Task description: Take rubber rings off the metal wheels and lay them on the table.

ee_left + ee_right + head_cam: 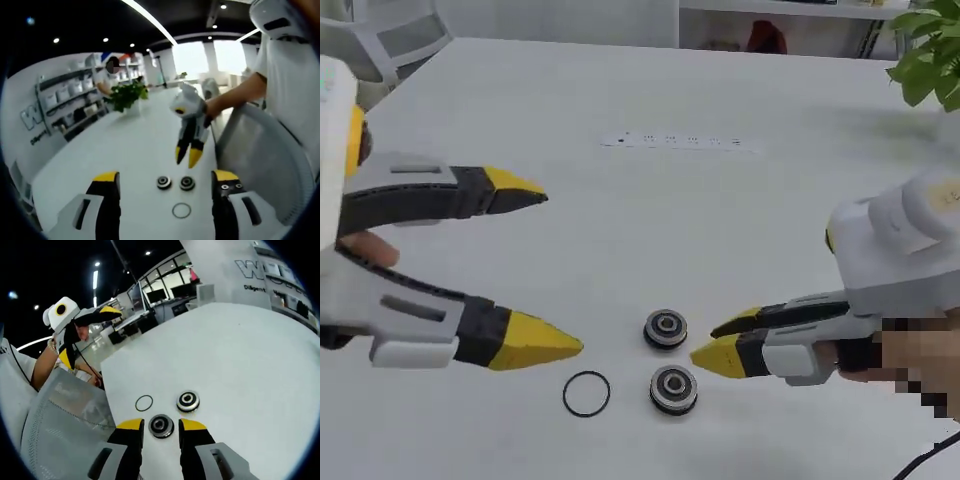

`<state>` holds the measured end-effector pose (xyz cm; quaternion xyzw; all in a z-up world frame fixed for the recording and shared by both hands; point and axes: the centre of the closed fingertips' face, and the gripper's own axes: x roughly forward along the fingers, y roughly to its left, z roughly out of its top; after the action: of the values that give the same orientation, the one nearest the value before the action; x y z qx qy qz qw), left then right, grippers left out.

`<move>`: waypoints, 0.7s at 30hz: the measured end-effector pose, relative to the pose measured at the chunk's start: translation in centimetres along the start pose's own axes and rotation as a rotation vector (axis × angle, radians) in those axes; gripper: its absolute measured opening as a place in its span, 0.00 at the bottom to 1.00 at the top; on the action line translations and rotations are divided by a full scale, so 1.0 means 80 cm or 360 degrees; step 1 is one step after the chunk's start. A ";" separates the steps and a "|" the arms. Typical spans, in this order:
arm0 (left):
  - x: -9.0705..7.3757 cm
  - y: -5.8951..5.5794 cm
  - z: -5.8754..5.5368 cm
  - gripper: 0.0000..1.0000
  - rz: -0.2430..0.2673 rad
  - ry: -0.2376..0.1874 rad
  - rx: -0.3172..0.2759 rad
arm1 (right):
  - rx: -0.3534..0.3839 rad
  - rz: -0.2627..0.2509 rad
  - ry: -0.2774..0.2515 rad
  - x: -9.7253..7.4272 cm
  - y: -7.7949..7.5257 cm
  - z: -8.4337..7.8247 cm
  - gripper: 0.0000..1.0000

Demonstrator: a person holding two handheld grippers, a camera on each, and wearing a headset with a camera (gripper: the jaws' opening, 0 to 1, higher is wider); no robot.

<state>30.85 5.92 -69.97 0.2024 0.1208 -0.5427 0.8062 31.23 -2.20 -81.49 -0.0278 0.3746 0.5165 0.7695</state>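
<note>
Two metal wheels lie flat on the white table (750, 220), side by side and just apart: the farther wheel (665, 329) and the nearer wheel (673, 389), each with a dark outer band around a bright hub. One loose rubber ring (586, 393) lies flat on the table just left of the nearer wheel, not touching it. The right gripper (705, 342) reaches in from the right, low over the table. Its yellow tips are only narrowly parted, grasp nothing, and point at the gap between the two wheels from just beside them. In the right gripper view the nearer wheel (161, 426) sits between the tips, though I cannot tell if they touch it, with the farther wheel (188, 401) and the ring (144, 403) beyond. The left gripper (560, 272) is on the left with its jaws spread wide and nothing in them, apart from the wheels. The ring lies below and to the right of its lower tip. In the left gripper view the ring (181, 210) lies between the spread jaws, the wheels behind it. A white power strip (678, 141) lies farther back on the table.
</note>
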 end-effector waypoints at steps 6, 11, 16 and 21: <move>0.031 0.000 0.028 0.75 -0.0070 -0.0064 0.0008 | -0.0049 0.0022 0.0078 0.006 -0.002 -0.014 0.27; 0.055 -0.002 0.055 0.72 -0.0118 -0.0131 0.0082 | -0.0087 0.0032 0.0151 0.012 -0.002 -0.026 0.27; 0.080 0.000 0.053 0.67 -0.0145 -0.0154 0.0093 | -0.0097 0.0018 0.0211 0.017 -0.006 -0.037 0.27; 0.093 0.001 0.062 0.66 -0.0106 -0.0323 -0.0064 | -0.0115 0.0013 0.0246 0.021 -0.007 -0.044 0.27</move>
<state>33.65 -2.50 -68.63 0.1259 0.0560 -0.5845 0.7996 30.06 -2.66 -85.23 -0.0936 0.4140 0.5292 0.7347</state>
